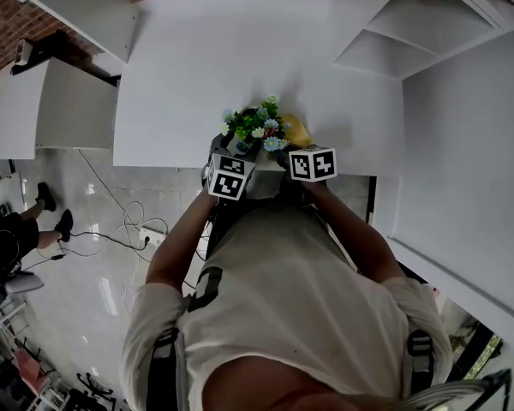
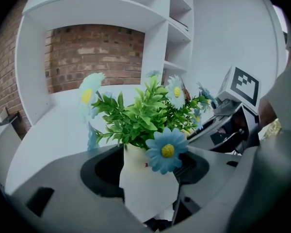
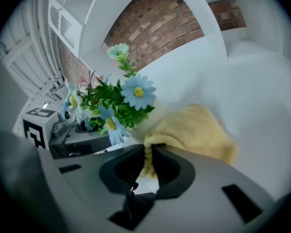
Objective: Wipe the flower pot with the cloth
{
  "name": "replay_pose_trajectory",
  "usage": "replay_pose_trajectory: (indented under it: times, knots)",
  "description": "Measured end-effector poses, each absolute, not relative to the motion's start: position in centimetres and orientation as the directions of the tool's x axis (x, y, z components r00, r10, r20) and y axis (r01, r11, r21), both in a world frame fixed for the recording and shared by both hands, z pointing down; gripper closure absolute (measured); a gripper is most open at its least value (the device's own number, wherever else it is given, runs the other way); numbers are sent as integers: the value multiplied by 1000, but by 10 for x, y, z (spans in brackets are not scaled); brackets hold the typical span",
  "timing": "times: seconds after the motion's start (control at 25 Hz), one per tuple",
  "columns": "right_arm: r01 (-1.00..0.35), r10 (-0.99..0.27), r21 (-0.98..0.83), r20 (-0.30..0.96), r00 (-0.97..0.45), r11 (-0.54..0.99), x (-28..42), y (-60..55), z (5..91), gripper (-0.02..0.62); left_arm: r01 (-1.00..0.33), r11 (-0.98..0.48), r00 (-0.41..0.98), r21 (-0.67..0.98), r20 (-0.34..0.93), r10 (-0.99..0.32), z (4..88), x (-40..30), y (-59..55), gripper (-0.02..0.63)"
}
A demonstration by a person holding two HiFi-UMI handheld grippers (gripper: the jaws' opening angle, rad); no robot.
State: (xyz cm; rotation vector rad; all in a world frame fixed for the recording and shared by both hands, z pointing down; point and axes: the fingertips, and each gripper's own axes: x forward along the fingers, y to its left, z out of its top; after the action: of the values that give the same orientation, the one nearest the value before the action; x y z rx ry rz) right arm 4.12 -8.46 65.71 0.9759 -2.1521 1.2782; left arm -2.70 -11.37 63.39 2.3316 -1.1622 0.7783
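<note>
Where the left tool (image 2: 146,166) reaches in from the near left, clamps the white flower pot (image 2: 144,188) across its body, dark pads pressed on both sides. Holds the pot about upright, long axis running from the jaws up into green leaves and blue daisies (image 2: 167,150) that spread over the tool's front. Sits by the near edge of the white worktop (image 1: 240,58); cannot tell whether the base touches it or hangs just clear. Slopes forward and down, forearm drawn in close to the body. Just to the right, pairs with the right tool (image 3: 149,160), pointed the same way at a like slope, marker cubes nearly level in the head view. Pinches a fold of the yellow cloth (image 3: 194,130) between jaws nearly together, the rest bunched ahead and draped beyond the tips. Lies right of the pot, against or just beside its right flank, up near the leaves. Probably calls for a short sweep leftward and down, bringing cloth onto the white wall that faces the right tool. Needs a firm left grip for that, since a sideways push could twist the pot between the pads.
</note>
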Motion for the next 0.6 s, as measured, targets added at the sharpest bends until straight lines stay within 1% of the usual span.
replay_pose_trajectory:
  times: [0.16,0.32,0.4,0.6]
  knots:
    - [-724,-376,-607,619,-689,329,46,-94,634,535,-754,-647,553,117,645,-527,623,-35,-117,308]
    - [-745,-436,-568,605,-666,349,66,-115,612,535,-705,-704,567,85,663,-488,630,-31,-117,308]
    - [-746,-439,-564,604,-665,354,67,-123,610,535,-715,-693,561,86,662,-496,633,-29,-117,308]
    - [-747,-400,-554,632,-664,366,51,-115,627,535,-764,-639,535,93,646,-545,635,-26,-119,308]
